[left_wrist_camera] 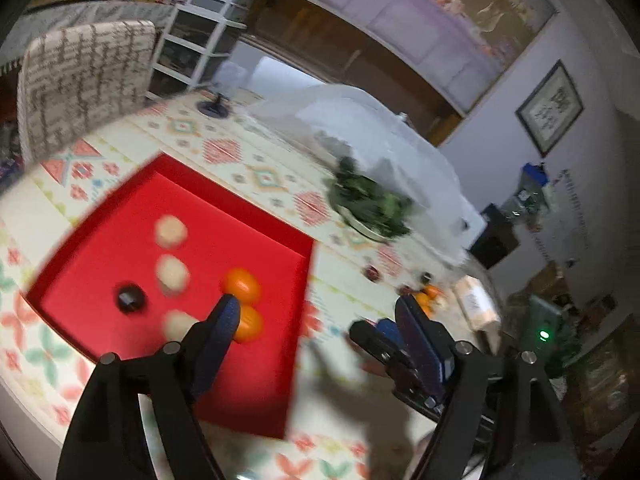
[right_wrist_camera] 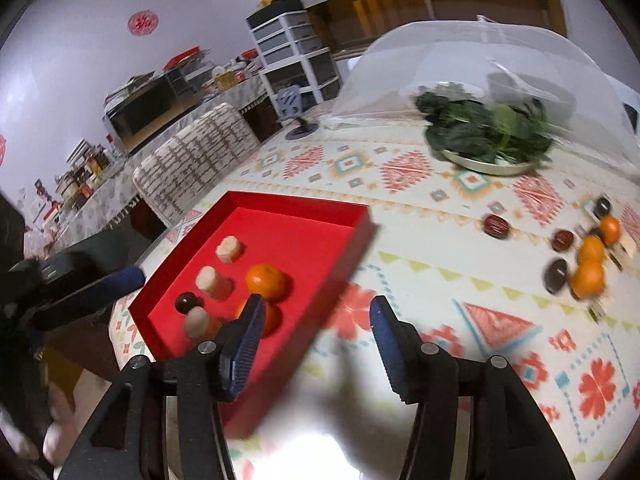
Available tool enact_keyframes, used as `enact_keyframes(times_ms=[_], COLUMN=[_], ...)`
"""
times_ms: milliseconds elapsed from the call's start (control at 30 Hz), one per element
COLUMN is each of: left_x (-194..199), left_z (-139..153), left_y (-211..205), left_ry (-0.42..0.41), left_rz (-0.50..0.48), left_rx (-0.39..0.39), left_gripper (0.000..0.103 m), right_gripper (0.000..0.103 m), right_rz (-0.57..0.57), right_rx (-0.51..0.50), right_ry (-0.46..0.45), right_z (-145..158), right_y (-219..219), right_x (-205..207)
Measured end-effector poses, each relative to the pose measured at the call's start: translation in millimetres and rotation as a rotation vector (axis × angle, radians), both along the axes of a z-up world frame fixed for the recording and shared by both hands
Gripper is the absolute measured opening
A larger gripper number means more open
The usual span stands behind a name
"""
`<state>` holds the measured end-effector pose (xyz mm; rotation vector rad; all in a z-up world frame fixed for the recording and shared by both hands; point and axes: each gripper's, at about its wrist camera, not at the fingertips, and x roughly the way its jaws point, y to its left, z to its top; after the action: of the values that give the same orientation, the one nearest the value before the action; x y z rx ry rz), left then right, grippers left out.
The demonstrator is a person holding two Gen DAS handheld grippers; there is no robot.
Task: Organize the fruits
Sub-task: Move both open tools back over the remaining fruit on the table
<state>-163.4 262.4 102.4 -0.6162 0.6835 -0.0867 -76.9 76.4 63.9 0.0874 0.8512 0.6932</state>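
Note:
A red tray lies on the patterned tablecloth. In it are two oranges, three pale banana pieces and a dark round fruit. More oranges, red dates and dark fruits lie loose on the cloth to the right. My left gripper is open and empty over the tray's right edge. My right gripper is open and empty above the tray's near right edge; it also shows in the left wrist view.
A metal plate of green leaves sits beside a white mesh food cover. A patterned chair back stands at the table's far side. A small dark stand sits near the far edge.

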Motion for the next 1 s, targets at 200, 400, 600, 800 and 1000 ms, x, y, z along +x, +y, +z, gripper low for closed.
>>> enact_keyframes(times_ms=[200,400,600,800,1000], left_x=[-3,-5,9,12,20], left_z=[0,-8,-30,-37,-47], left_y=[-42,-73,-109,-126,-125], left_ry=[0.019,0.03,0.099,0.119,0.138], left_rz=[-0.078,-0.125,-0.205,-0.237,-0.227], left_rx=[0.029,0.024,0.027,0.06,0.066], left_gripper=[0.079,0.079,0.079,0.079,0.079], right_gripper=[0.062,0.065,0.065,0.066,0.066], right_rz=[-0.07,-0.205,-0.365,-0.401,-0.329], right_rx=[0.008,-0.007,0.013,0.014,-0.03], right_ry=[-0.002,0.011,0.067,0.07,0.083], right_z=[-3,-14,-25,-29,-39], right_y=[-60,-145,-228,-248,-218], right_x=[-11,-16,-7,2,27])
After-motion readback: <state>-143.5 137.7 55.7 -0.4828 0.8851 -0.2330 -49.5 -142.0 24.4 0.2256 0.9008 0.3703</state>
